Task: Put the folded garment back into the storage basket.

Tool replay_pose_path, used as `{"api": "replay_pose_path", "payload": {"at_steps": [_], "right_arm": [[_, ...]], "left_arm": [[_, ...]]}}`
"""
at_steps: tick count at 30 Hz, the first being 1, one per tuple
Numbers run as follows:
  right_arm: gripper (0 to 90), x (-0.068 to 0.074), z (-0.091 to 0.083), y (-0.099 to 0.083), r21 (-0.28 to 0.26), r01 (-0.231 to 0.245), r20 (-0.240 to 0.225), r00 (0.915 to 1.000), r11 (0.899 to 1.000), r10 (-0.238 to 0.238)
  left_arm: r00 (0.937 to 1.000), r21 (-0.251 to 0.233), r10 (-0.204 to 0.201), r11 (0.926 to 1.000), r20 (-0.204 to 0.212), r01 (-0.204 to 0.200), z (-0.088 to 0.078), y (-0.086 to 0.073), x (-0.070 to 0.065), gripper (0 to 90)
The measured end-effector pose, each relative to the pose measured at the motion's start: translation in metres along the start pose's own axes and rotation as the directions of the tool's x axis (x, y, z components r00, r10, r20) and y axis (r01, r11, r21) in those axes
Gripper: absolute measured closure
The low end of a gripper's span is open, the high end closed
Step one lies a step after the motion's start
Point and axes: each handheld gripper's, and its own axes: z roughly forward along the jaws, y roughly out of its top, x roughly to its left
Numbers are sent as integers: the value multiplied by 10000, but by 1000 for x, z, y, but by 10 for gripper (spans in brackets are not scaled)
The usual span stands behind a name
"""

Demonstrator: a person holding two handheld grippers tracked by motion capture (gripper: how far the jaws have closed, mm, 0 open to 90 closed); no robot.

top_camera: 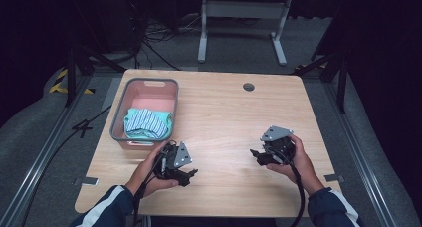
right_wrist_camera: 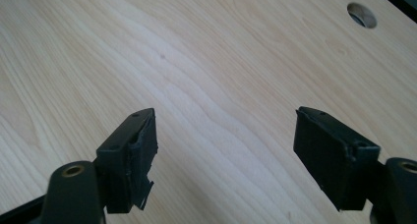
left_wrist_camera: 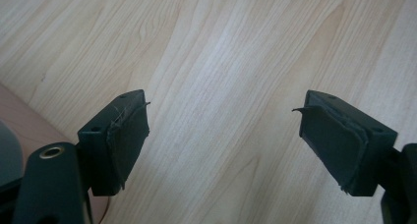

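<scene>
- The left hand-held gripper (top_camera: pixel 186 174) is hanging low over the worktop (top_camera: pixel 224 117) near its front edge, just in front of the basket, jaws spread wide with nothing between them.
- The right hand-held gripper (top_camera: pixel 256 155) is hovering over bare wood on the other side, well apart from the basket, equally wide and empty.
- The striped cloth (top_camera: pixel 148 123) is lying bunched in the front half of the grey-rimmed pink basket (top_camera: pixel 171 105).
- Judging by this, the hands are sitting between steps; the next move likely calls for the left one reaching into the basket.
- Beyond the light wood, with its cable hole (top_camera: pixel 248 86), grey floor and a white frame (top_camera: pixel 244 18) are showing in a dark room.
</scene>
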Motion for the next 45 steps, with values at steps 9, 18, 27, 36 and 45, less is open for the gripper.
{"api": "replay_pose_path", "payload": {"at_steps": [9,18,27,36,45], "right_arm": [[262,-2,-3,-42,168,-107,-127,9999,9998,109],[255,-8,-15,-82,-76,-960,-272,9950,9954,958],[249,-16,-19,-118,-260,-2110,-351,9771,9771,2101],[192,-22,-19,-132,-557,-3041,-581,9519,9510,3010],[191,-22,-19,-132,-547,-3062,-576,9512,9504,3031]], "left_arm": [[9995,35,79,10000,308,-80,13,-11,-1,179],[9978,115,-166,9998,647,159,23,-20,-1,176],[9875,-32,-671,9977,1427,683,31,-34,1,165],[9735,-457,-1242,9898,1920,1353,35,-42,4,149],[9732,-462,-1277,9892,1910,1389,35,-42,4,147]]}}
